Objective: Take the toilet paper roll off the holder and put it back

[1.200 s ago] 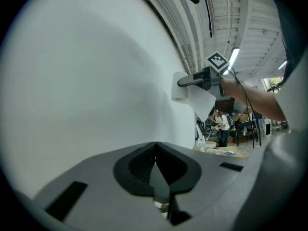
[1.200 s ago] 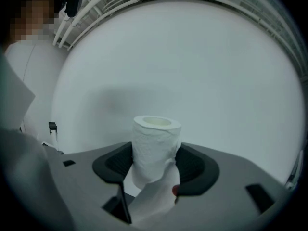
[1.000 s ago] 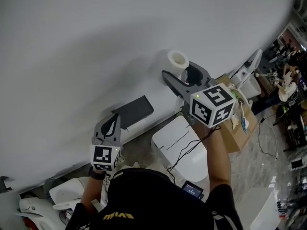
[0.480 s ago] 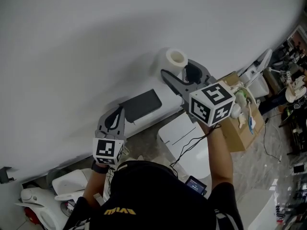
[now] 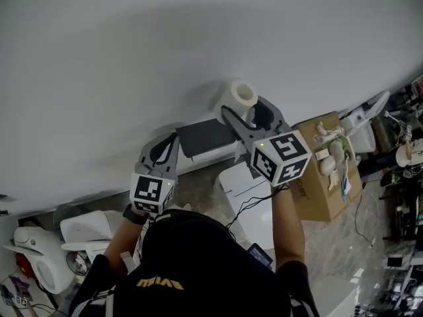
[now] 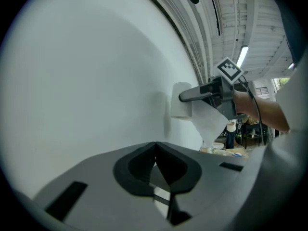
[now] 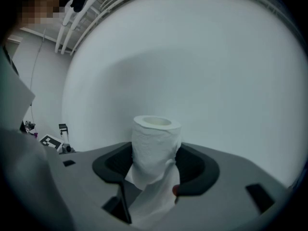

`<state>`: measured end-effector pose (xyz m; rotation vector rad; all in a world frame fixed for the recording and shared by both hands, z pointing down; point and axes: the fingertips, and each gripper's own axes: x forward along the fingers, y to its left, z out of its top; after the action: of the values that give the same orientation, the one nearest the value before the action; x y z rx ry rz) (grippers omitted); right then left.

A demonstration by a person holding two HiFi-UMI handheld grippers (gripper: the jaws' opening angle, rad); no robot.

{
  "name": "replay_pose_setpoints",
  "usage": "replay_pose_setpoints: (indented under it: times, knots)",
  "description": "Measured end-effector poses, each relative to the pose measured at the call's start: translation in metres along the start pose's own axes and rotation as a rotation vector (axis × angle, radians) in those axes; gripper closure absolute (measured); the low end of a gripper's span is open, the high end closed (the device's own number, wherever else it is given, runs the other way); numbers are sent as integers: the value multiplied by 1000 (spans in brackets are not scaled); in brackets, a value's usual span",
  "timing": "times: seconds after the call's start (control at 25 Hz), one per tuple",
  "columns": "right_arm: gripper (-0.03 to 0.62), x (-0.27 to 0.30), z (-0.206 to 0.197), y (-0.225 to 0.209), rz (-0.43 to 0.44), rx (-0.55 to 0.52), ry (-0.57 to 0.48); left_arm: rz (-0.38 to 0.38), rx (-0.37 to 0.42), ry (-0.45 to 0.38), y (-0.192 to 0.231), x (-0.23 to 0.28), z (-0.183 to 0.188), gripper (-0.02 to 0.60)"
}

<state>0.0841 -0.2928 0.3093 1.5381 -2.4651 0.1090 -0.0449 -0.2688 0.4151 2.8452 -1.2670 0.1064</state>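
Toilet paper roll [image 7: 155,150], soft, crinkled, cylindrical, hollow-cored

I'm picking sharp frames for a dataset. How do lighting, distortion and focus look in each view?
Head view: evenly lit and sharp, the wall bowed by the lens. Left gripper view: strong fisheye bend, dark corners, a bright ceiling lamp. Right gripper view: dim and bluish, dark corners, but the toilet paper roll is in focus.
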Motion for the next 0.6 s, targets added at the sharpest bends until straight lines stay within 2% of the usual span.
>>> replay_pose_setpoints:
  times: [0.6]
  knots:
    - [324, 18, -58, 18, -20, 41, 37, -16, -37, 40, -11, 5, -15, 571]
